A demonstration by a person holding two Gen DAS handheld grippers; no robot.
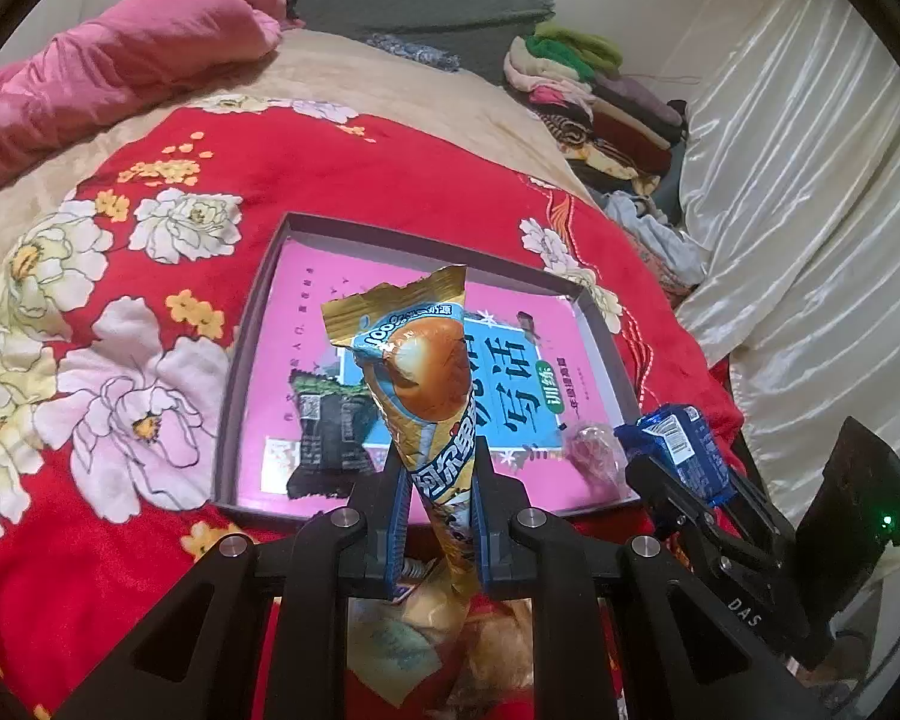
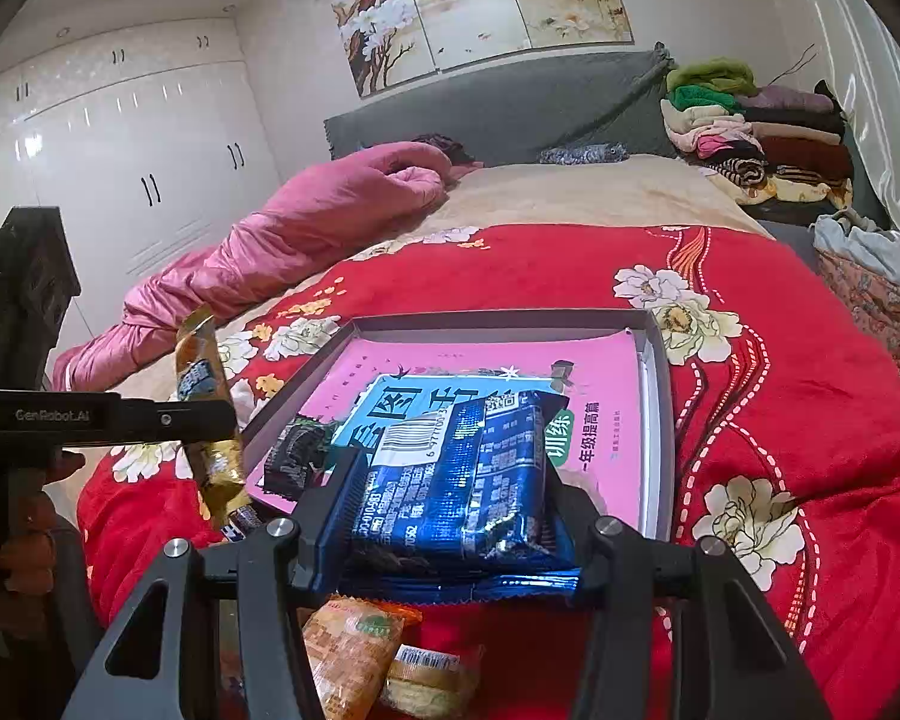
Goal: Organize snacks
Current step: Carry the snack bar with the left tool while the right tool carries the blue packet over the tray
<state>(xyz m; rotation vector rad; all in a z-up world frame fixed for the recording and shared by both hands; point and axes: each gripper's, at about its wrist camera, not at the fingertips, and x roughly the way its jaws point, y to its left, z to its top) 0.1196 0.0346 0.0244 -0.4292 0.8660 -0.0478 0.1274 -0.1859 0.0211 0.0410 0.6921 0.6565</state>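
Gold snack packet (image 1: 429, 384) was clamped upright between the left gripper's (image 1: 438, 480) blue pads, jaws fully closed on its narrow lower part, torn top edge pointing up; it sat over the near edge of the shallow box (image 1: 252, 324). Blue foil snack pack (image 2: 456, 480) was pinched flat across its width by the right gripper (image 2: 450, 510), barcode side up, jaws part-way apart and pressing both sides of the pack; it hovered above the box's near-right area. In the left wrist view the right gripper and its blue pack showed at the box's near-right corner. In the right wrist view the left gripper came in from the left edge, gold packet sticking out above and below its finger. Box lay on the red floral blanket (image 1: 360, 180), lined with a pink booklet (image 2: 600, 372). Inside the box: a dark small packet (image 1: 324, 426) at near left, a pinkish wrapped item (image 1: 594, 450) at near right, contents unclear. Two orange-ish wrapped snacks (image 2: 354, 654) lay on the blanket just below the right gripper, outside the box. Further out: pink quilt (image 2: 306, 228) far left, grey headboard (image 2: 498, 102), folded clothes stack (image 2: 762, 138) far right, white wardrobe (image 2: 120, 150) beyond.
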